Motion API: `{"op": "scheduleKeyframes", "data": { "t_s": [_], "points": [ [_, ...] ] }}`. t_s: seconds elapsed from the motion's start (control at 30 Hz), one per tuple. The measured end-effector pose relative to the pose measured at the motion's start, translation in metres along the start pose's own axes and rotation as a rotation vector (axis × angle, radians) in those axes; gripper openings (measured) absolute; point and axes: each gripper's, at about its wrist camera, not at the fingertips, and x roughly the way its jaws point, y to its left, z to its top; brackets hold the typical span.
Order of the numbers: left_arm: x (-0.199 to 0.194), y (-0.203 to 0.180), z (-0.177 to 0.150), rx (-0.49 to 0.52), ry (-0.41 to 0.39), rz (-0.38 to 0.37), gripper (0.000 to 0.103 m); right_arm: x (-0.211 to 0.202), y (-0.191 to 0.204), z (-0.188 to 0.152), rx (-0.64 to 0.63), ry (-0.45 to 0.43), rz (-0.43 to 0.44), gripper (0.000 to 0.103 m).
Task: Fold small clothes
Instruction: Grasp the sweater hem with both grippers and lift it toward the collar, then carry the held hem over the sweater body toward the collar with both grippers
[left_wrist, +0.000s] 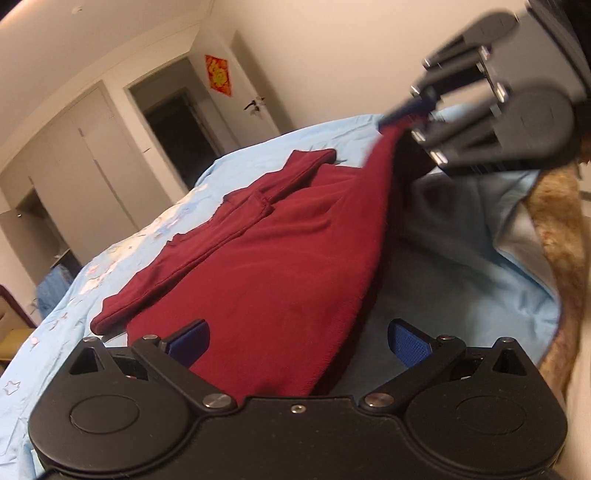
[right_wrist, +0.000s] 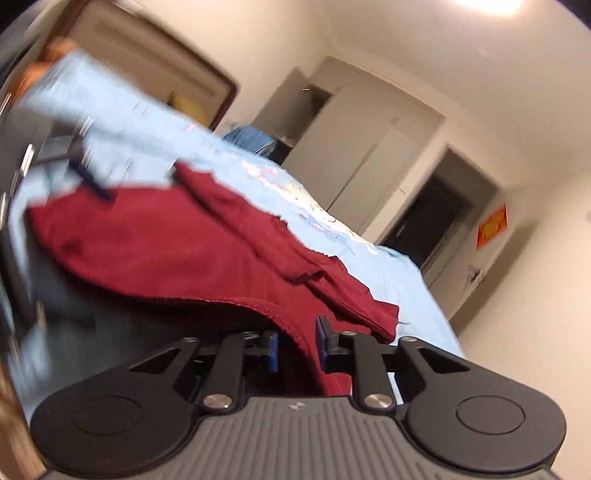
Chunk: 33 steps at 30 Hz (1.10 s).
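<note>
Garment: a dark red knit top (left_wrist: 266, 266) lies mostly spread on the bed, with one long sleeve (left_wrist: 207, 243) folded across it toward 10 o'clock in your left wrist view.
Bed: a pale blue printed sheet (left_wrist: 110, 266) carries the garment; no desk is in view.
Right gripper (right_wrist: 295, 350): your fingers are closed on the hem edge of the red top, which passes between the blue pads. In the left wrist view this gripper (left_wrist: 413, 107) sits at 1 o'clock, raised off the sheet, so the fabric rises to it in a taut ridge.
Left gripper (left_wrist: 299, 343): your fingers stand wide apart. The near hem lies between them and over the gripper's body, but neither pad presses it.
Why held so: lifting a single corner probably peels that edge up to carry it over the body of the top.
Next move, as a judgement: the left fingers look placed to pinch the near hem, so both corners travel together.
Risk: with one corner held, the fold may skew.
Background: white closet doors (left_wrist: 85, 177), a dark doorway, and a red paper decoration (left_wrist: 220, 75) at 11 o'clock.
</note>
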Motion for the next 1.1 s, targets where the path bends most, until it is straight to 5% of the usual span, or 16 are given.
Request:
{"op": "scheduleKeyframes", "data": {
  "t_s": [0.13,0.3,0.37,0.57,0.63,0.73,1.1],
  "points": [
    [0.018,-0.010,0.009,-0.001,0.026,0.033,0.102,0.012,-0.023,0.020,0.151,-0.020,0.007,0.016],
    [0.020,0.002,0.007,0.014,0.013,0.179,0.097,0.015,-0.042,0.035,0.218,-0.059,0.001,0.015],
    [0.015,0.016,0.002,-0.015,0.004,0.231,0.078,0.015,-0.046,0.036,0.213,-0.068,-0.010,0.014],
    [-0.007,0.053,-0.019,-0.086,-0.006,0.330,0.043,-0.003,-0.042,0.031,0.193,-0.088,-0.075,0.014],
    [-0.016,0.059,-0.025,-0.092,-0.028,0.340,0.034,-0.010,-0.037,0.028,0.181,-0.090,-0.091,0.014],
    [-0.028,0.069,-0.029,-0.118,-0.077,0.309,0.007,-0.019,-0.032,0.024,0.177,-0.091,-0.095,0.013],
    [-0.075,0.104,0.005,-0.270,-0.304,0.337,0.005,-0.059,-0.018,0.035,0.132,-0.205,-0.223,0.008]
  ]
}}
